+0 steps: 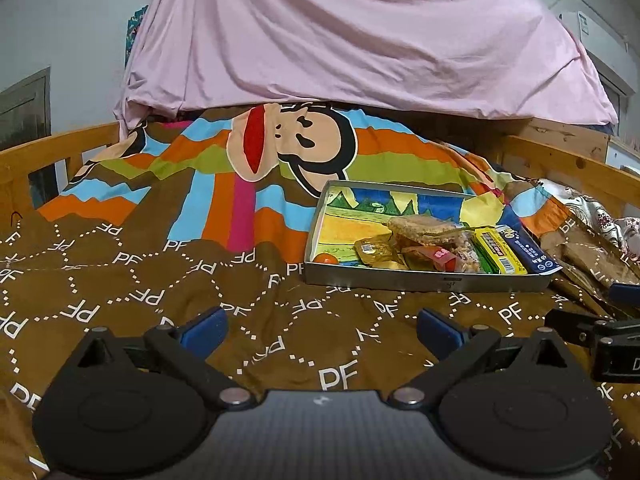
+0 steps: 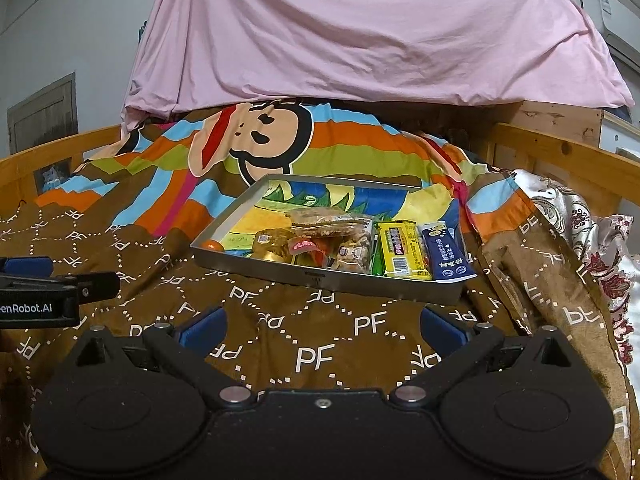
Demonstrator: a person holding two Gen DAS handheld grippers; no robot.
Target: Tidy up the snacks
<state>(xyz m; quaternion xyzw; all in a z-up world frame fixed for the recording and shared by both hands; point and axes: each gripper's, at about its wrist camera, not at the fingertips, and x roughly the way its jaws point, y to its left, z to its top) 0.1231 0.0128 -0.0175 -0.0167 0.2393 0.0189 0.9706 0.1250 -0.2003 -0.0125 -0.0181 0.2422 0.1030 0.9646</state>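
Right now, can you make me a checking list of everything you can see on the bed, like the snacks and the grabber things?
Surface: brown PF-print quilt with a cartoon monkey, spread on a wooden-railed bed.
Job's things: metal tray on the quilt, holding a blue packet, a yellow packet, a clear bag of nutty snacks and a small orange ball. The packets lie bunched at its near end; the far end is bare.
Clutter: patterned silver cloth right of the tray.
Grippers: left gripper open and empty; right gripper open and empty.
Cables: nothing seen.
Surroundings: pink sheet draped behind; grey wall.
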